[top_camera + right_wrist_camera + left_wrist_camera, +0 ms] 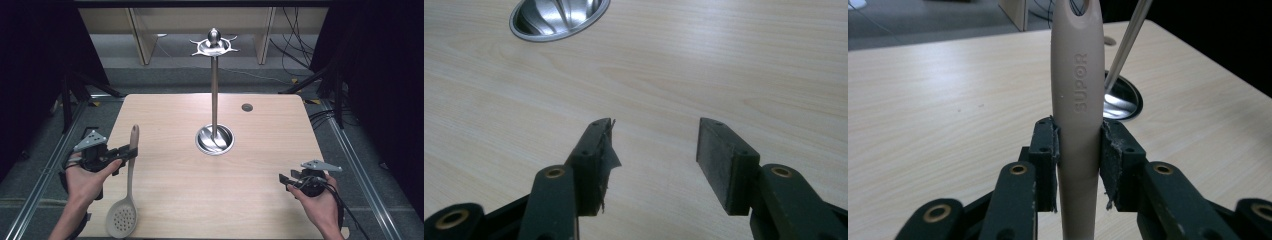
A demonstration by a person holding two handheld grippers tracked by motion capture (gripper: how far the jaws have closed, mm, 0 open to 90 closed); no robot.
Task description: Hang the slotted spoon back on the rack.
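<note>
Pale wooden tabletop (pixel 260 165) carries a tall steel utensil stand (pixel 214 95) at centre frame. Lower left, the left gripper (pixel 131 151) clamps the handle of a beige perforated plastic skimmer (pixel 129 195). Lifting should go slowly, the handle kept level. Lower right, the right gripper (pixel 285 180) gapes, holding nothing.

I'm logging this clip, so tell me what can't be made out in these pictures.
- Slotted spoon: head's lower edge cut by the high view's bottom; in the left gripper view the left tool hides the lower handle.
- Rack top: hooks too small to count.
- Round mark on the table: too small to identify.
</note>
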